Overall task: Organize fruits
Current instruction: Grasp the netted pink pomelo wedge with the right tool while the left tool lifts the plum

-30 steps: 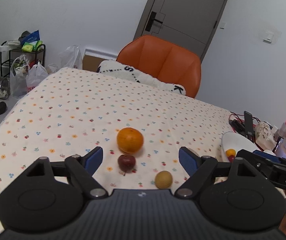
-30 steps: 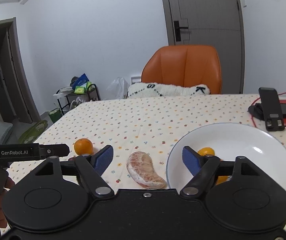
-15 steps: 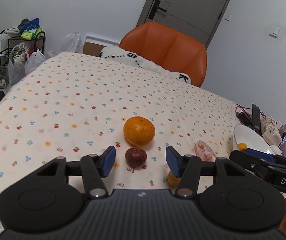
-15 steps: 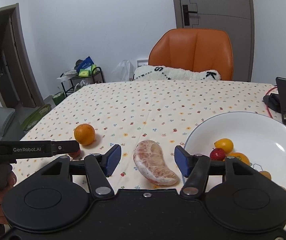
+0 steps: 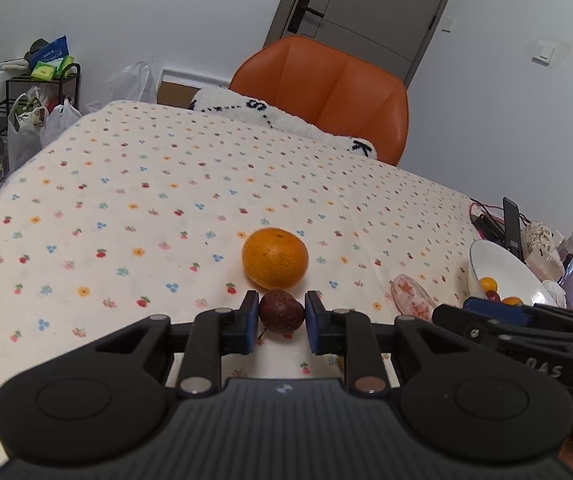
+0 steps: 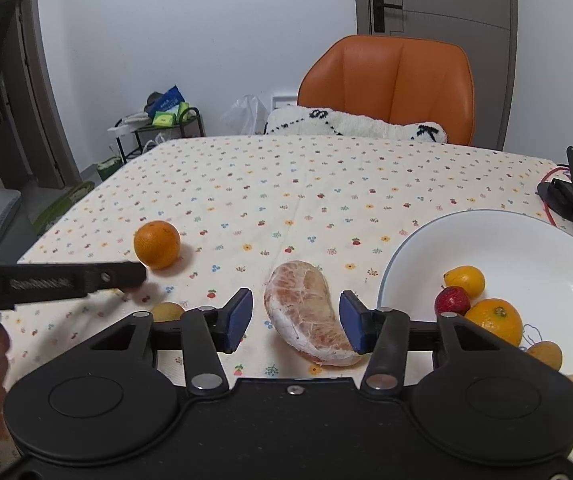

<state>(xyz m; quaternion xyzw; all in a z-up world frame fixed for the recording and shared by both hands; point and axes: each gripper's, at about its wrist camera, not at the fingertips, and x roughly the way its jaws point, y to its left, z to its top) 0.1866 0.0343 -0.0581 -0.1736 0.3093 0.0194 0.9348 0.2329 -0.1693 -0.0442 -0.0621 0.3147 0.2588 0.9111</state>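
1. Two blue pads of the left tongs (image 5: 277,322) clench a small dark-red wrinkled fruit (image 5: 281,312) at lower centre, on the floral-clothed bench (image 5: 134,208), just below a round orange (image 5: 275,258).
2. Right tongs (image 6: 295,320) stand released around a peeled pink pomelo segment (image 6: 310,312), left of a white bowl (image 6: 526,240) holding small fruits.

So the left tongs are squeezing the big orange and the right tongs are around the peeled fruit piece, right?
Not quite. The left tongs are squeezing the small dark red fruit, as the left wrist view shows; the big orange sits untouched just behind it. The right tongs are indeed around the peeled fruit piece.
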